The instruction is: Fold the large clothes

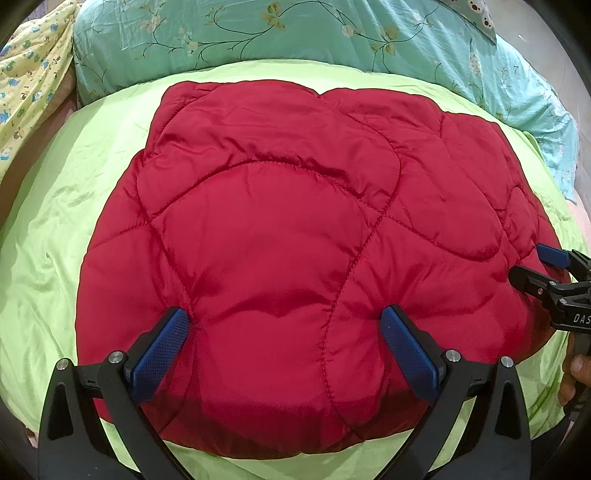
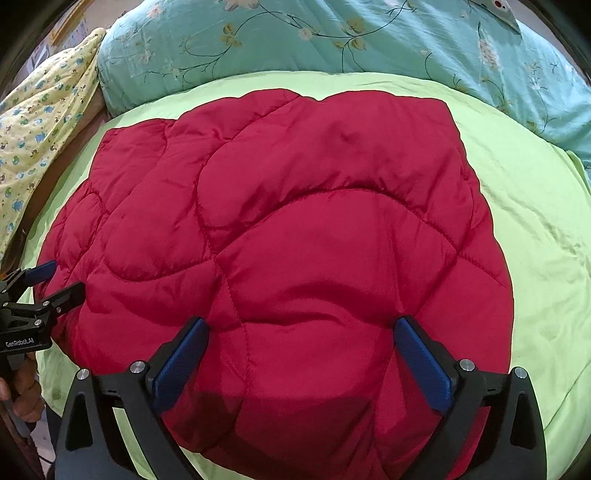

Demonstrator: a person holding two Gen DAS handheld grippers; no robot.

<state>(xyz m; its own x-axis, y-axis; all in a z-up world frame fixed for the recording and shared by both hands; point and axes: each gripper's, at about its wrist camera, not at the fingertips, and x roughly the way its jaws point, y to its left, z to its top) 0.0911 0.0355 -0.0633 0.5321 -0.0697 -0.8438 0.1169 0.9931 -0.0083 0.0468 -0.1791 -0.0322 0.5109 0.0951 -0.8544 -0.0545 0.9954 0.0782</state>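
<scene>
- A red quilted puffer garment [image 1: 295,258] lies on the lime-green sheet [image 1: 74,221] of the bed, roughly in the middle, already gathered into a squarish padded bundle with no sleeves or collar showing.
- The left hand-held gripper [image 1: 284,332] hovers low over the near edge of the bundle with its blue-padded fingers [image 1: 162,350] spread wide; the fabric bulges up between them, but they clamp nothing.
- The right hand-held gripper [image 2: 299,343] does much the same further along the near edge, its jaws also wide apart and empty (the padding swells between the pads here too).
- Each tool shows at the margin of the other's view, and a person's fingers [image 1: 574,373] wrap the handle at the right edge of the left wrist view.
- Behind the bundle sits a teal floral quilt [image 1: 295,33], and a yellow printed cloth [image 1: 29,74] is heaped at the far left; neither touches the red garment.
- My reading of progress: the folding looks well along, since the garment has a compact outline with fairly straight far and side edges.
- What may remain is one more fold from the near edge towards the far one, or just pressing down and squaring off; I cannot tell which is meant.
- The puffy filling looks springy, so any fold may tend to creep open unless flattened.
</scene>
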